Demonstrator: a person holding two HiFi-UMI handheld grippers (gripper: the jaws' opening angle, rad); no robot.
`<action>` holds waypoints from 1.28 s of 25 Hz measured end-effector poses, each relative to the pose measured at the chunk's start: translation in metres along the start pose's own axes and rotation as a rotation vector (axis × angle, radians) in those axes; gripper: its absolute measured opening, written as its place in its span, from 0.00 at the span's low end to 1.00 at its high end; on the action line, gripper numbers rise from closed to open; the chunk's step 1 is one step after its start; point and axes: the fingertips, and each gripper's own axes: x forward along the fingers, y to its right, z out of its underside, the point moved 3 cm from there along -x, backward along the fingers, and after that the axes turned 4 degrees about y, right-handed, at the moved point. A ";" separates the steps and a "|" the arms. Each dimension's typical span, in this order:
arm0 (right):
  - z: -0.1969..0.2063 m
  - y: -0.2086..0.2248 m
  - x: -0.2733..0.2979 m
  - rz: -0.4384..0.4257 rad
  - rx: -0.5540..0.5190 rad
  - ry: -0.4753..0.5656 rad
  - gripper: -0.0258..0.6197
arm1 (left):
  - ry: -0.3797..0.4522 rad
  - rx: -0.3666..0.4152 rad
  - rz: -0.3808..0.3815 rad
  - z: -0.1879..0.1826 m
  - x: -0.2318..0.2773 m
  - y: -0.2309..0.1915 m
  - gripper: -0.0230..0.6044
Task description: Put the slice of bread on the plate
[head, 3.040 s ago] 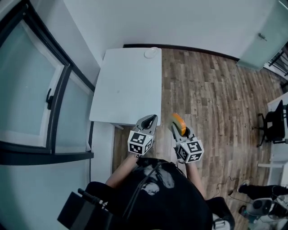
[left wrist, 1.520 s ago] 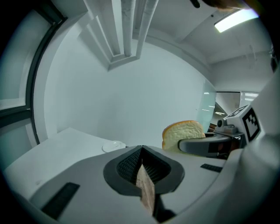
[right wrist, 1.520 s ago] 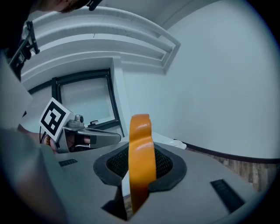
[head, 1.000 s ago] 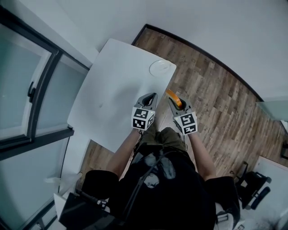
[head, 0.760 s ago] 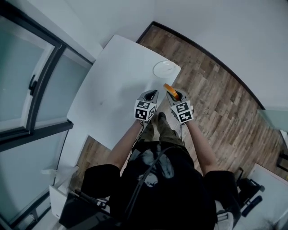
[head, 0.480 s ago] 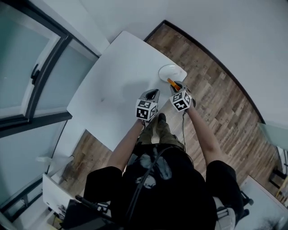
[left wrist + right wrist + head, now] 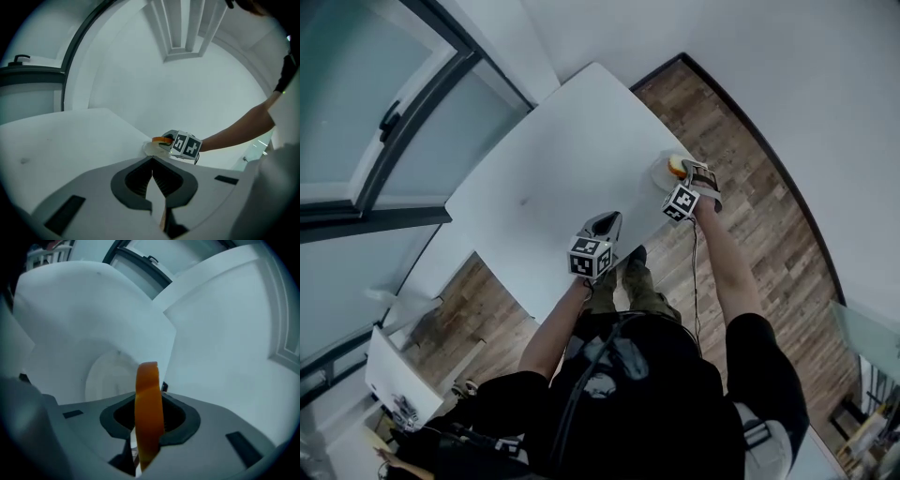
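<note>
Well, over the white table (image 7: 548, 155), the left gripper (image 7: 608, 218) hangs with its jaws pressed together, nothing between them. Further right, the right gripper (image 7: 692, 172) clamps the slice of bread (image 7: 149, 399) edge-on over the plate (image 7: 101, 376) at the table's corner.

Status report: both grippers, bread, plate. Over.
Right gripper shut on bread slice, over plate. Left gripper shut, empty, above table. Nothing in the way.

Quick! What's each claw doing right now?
Left claw: closed, holding nothing.
Right claw: closed on the slice of bread.
</note>
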 end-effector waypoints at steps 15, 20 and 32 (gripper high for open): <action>-0.030 -0.032 -0.021 -0.531 0.307 0.173 0.55 | -0.003 -0.032 0.054 0.003 0.005 0.017 0.05; -0.040 -0.004 -0.070 -0.374 0.490 0.301 0.34 | 0.020 -0.008 0.067 -0.008 0.004 0.023 0.05; 0.006 0.008 -0.287 0.015 1.361 0.539 0.05 | 0.158 0.173 0.146 -0.081 -0.033 0.083 0.05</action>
